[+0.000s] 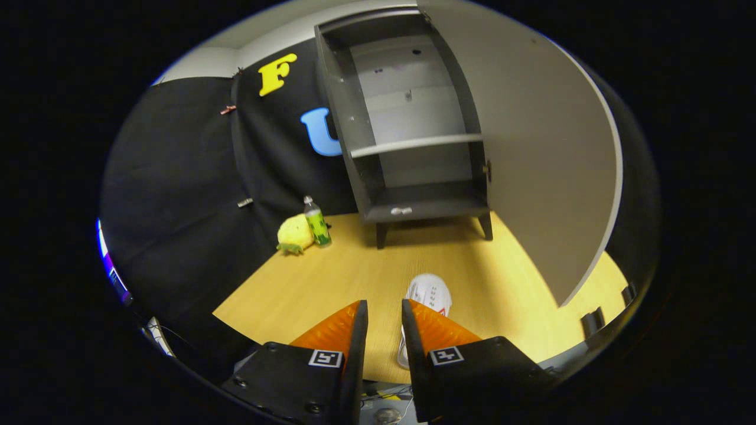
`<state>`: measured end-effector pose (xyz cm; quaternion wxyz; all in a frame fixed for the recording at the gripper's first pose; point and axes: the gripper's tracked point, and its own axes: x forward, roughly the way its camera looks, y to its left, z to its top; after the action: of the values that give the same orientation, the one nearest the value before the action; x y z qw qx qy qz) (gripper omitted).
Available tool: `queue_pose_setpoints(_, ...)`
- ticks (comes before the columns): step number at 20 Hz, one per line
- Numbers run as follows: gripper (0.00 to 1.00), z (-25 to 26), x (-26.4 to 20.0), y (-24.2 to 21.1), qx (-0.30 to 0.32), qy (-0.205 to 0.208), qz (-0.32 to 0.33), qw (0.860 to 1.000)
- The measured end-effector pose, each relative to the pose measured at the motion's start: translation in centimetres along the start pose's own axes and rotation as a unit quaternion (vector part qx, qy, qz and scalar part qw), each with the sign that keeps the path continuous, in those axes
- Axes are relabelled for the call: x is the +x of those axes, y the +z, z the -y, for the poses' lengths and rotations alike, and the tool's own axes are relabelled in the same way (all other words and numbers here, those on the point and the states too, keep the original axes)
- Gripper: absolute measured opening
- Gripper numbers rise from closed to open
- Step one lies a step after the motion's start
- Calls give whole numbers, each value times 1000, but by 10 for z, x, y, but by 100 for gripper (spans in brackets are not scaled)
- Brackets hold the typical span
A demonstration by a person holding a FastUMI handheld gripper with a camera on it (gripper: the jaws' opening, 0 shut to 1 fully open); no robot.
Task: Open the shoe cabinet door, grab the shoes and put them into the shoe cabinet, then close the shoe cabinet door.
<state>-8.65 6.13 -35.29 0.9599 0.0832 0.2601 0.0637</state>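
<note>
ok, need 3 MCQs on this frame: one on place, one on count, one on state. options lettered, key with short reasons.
1. Where does the white shoe lie?
A. on the cabinet's lower shelf
B. on the wooden floor, just ahead of the tool's right finger
C. beside the bottle

2. How many things stand by the black cloth wall, left of the shoe cabinet?
A. two, a yellow plush toy and a bottle
B. none
C. four

3. How is the cabinet door?
A. shut
B. swung wide open
C. taken off and lying flat

Key: 1 B, the shoe's toe shows beyond the right finger of the tool, which is open with nothing between its fingers. 2 A, only the toy and the bottle stand there. 3 B, the door stands out to the right and the shelves show.
</note>
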Motion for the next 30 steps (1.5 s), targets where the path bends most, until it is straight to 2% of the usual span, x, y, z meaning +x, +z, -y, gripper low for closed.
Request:
queue_pose_setpoints(3, 39, 12, 40, -45, 15, -28, -33, 999)
queue_pose_setpoints(6, 39, 27, 69, -68, 23, -52, -47, 997)
queue_pose_setpoints(9, 38, 33, 90, -71, 22, -63, -50, 997)
queue_pose_setpoints(11, 33, 38, 104, -71, 16, -68, -53, 996)
queue_pose_setpoints(16, 33, 38, 135, -78, -8, -66, -88, 994)
queue_pose_setpoints(18, 33, 44, 140, -81, -19, -78, -100, 992)
queue_pose_setpoints(19, 8, 44, 142, -78, -18, -78, -98, 992)
queue_pose_setpoints(20, 11, 44, 142, -79, -18, -78, -99, 992)
queue_pose_setpoints(23, 10, 45, 143, -79, -32, -81, -99, 991)
queue_pose_setpoints(24, 5, 44, 142, -79, -37, -81, -104, 991)
queue_pose_setpoints(26, 5, 44, 141, -76, -42, -82, -108, 990)
queue_pose_setpoints(30, 5, 47, 136, -47, -34, -80, -98, 991)
